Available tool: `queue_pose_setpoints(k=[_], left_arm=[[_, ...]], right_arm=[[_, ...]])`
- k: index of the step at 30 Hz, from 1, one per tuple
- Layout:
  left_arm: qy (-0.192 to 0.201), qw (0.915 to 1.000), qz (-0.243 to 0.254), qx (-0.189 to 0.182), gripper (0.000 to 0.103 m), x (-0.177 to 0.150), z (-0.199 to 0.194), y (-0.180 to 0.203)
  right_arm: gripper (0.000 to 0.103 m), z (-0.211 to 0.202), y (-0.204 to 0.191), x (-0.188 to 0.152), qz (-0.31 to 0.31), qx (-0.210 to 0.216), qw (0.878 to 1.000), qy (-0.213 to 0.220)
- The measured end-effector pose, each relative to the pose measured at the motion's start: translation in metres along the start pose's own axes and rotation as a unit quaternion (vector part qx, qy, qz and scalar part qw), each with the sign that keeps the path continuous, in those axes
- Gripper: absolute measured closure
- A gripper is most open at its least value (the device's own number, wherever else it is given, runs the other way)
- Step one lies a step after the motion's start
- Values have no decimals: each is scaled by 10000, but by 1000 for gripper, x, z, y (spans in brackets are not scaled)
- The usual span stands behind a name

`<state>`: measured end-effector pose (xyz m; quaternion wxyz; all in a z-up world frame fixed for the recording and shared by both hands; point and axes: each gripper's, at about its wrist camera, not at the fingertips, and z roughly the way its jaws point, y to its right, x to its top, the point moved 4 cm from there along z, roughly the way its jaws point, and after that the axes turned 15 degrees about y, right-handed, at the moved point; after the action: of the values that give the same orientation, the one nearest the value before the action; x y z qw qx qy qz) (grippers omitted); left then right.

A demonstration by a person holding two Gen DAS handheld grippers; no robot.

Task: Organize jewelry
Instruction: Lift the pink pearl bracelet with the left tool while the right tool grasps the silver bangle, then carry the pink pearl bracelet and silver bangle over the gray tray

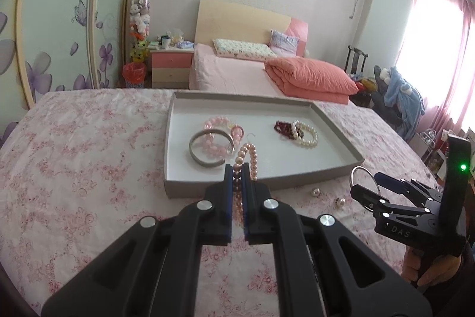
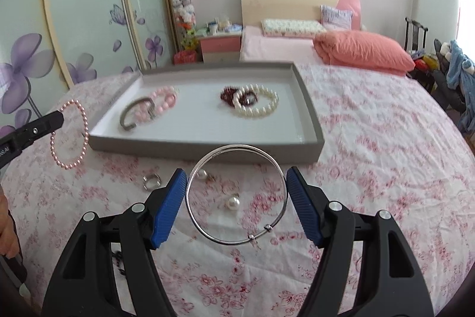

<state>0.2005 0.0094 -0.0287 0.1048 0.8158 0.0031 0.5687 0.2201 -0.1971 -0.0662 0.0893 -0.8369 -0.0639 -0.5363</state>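
In the left wrist view the lower part of the pink pearl bracelet (image 1: 245, 161) is hidden between the fingers of the left gripper (image 1: 237, 171), which are narrowed onto it and hold it above the near edge of the gray tray (image 1: 341, 138); the small items on the floral bedspread (image 1: 74, 153) near the tray are too small to identify beyond a pearl earring (image 2: 233, 202) and a silver ring (image 2: 152, 181). The tray contains a silver cuff bangle (image 1: 207, 150) overlapping a pink bead bracelet (image 1: 221, 129) at left, and a white pearl bracelet (image 1: 305, 134) overlapping a dark red bead bracelet (image 1: 282, 128) at right. The right gripper (image 2: 236, 186) has its fingers spread wide against both sides of a thin silver bangle (image 2: 234, 195), held above the bedspread just near of the tray.
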Motion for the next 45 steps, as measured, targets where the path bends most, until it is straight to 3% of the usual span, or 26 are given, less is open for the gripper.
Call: queue_pose_setpoints(k=[9,18,33,45], left_arm=[[561,9980,187,207,97,22,-16,12],[806,9957,316,325,97,31,-17,21],[934,9939,382,451,97,44,-2,26],[841,9945,289,558,97,51,29,16]], right_arm=[[34,-23,-14,35,-78,-4,9965,834],[33,-33,-18,59,-133,-46,9900,1407],[33,-24,-22,83,-188,-46,9844,1747],[33,1,-17,96,-195,-110,9844,1744]])
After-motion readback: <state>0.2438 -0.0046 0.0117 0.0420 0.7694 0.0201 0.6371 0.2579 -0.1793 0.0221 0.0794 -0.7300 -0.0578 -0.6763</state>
